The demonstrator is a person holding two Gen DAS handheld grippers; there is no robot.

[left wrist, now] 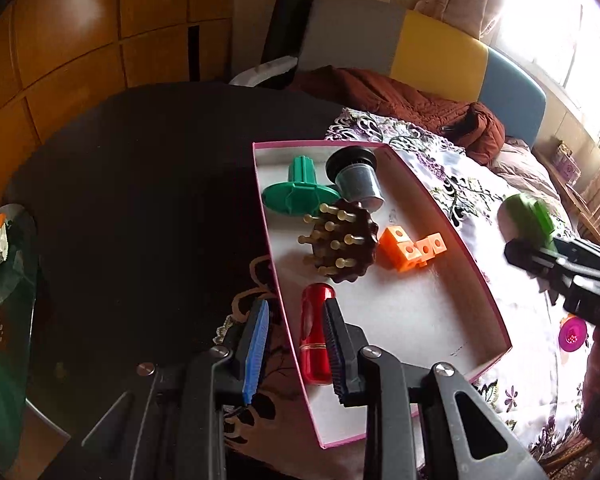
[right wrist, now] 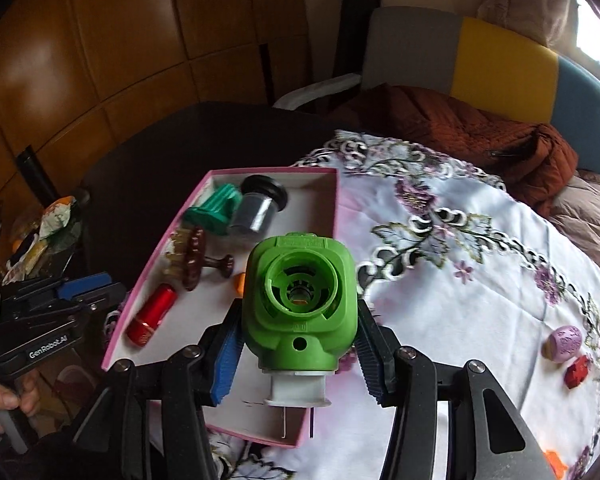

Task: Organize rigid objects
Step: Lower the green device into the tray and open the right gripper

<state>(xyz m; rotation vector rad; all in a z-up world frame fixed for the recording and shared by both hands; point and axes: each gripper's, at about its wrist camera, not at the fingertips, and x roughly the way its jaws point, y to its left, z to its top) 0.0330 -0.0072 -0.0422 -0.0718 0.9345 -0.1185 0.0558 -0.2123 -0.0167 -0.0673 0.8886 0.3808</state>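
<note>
My right gripper (right wrist: 300,312) is shut on a green plug-in device (right wrist: 300,296) with a white base, held above the near end of the pink box (right wrist: 152,264). From the left wrist view it hangs blurred at the right, green device (left wrist: 528,216) in right gripper (left wrist: 540,248). My left gripper (left wrist: 296,320) straddles the box's left wall (left wrist: 276,280), shut on it. In the box lie a teal flanged piece (left wrist: 300,192), a black-and-grey cup (left wrist: 356,176), a brown peg massager (left wrist: 344,240), orange cubes (left wrist: 412,248) and a red cylinder (left wrist: 314,332).
The box rests half on a dark table (left wrist: 140,180), half on an embroidered white cloth (right wrist: 460,260). On the cloth lie a purple round piece (right wrist: 564,342), a small red item (right wrist: 578,372) and an orange bit (right wrist: 556,464). Snack bags (right wrist: 52,220) sit left; a brown jacket (right wrist: 480,136) behind.
</note>
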